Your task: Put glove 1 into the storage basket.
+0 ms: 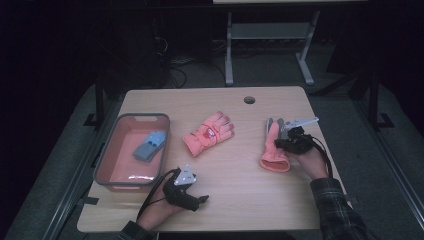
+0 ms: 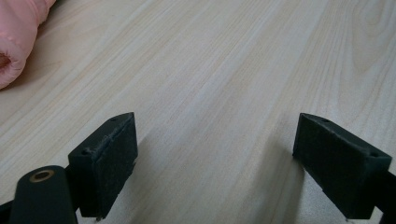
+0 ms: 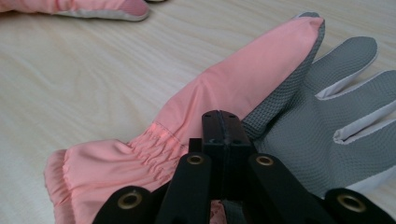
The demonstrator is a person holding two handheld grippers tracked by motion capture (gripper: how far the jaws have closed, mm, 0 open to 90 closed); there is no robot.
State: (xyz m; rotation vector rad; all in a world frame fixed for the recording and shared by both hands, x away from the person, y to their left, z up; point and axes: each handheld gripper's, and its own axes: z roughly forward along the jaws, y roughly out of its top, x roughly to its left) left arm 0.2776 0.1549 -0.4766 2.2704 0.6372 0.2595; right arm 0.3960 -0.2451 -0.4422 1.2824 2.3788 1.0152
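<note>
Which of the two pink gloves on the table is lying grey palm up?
The right glove, pinched in the right gripper: its grey palm side faces up. The middle glove shows its pink back with a printed patch.

Matt wood-grain table (image 2: 224,70); pink cloth glove (image 3: 224,88), textured grey palm.

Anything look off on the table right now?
Nothing spilled or damaged. The two pink gloves lie apart: one mid-table, one pinched by the right gripper. A blue item sits in the bin.
</note>
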